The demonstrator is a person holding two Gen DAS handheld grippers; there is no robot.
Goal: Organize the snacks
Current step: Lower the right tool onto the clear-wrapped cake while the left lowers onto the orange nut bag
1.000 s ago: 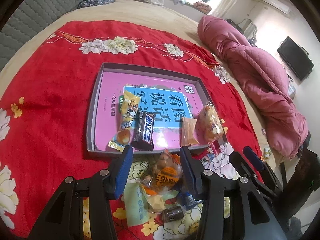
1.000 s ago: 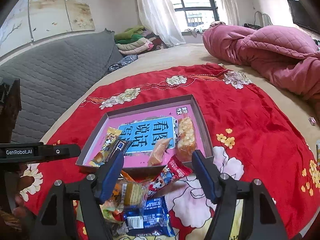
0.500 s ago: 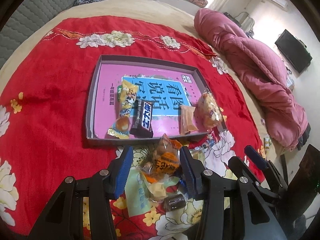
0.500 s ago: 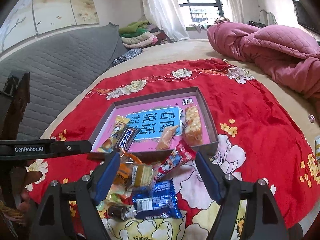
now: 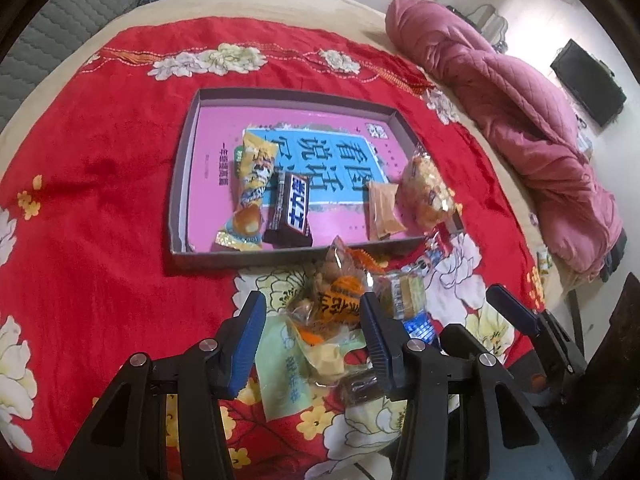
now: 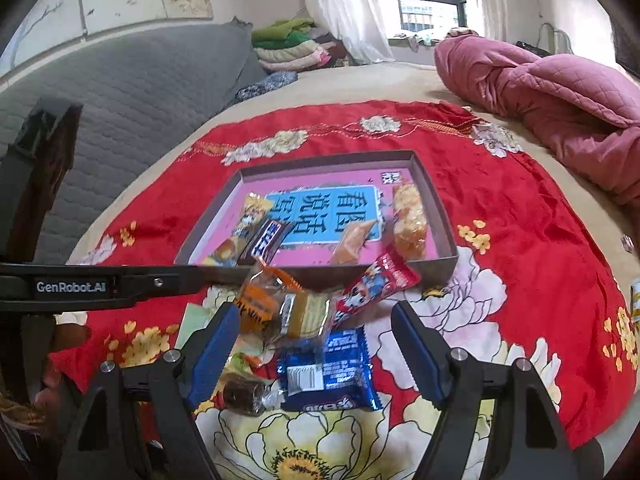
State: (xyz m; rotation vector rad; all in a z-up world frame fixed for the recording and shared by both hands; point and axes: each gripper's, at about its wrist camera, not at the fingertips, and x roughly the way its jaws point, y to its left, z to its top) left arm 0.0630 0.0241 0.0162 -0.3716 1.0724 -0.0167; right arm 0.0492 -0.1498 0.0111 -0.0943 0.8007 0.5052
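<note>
My left tool (image 5: 310,320) and right tool (image 6: 314,332) gape, and the orange bag (image 5: 338,300) between the left's fingers points lengthwise at the tray (image 5: 180,184).

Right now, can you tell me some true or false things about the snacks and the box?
1. Four snacks lie in the box. True.
2. The chocolate bar lies outside the box. False: it lies inside, beside the yellow packet.
3. The blue packet lies on the red cloth. True.
4. The left gripper is shut. False: it is open around the orange bag.
5. The red packet lies in the box. False: it lies just outside.
</note>
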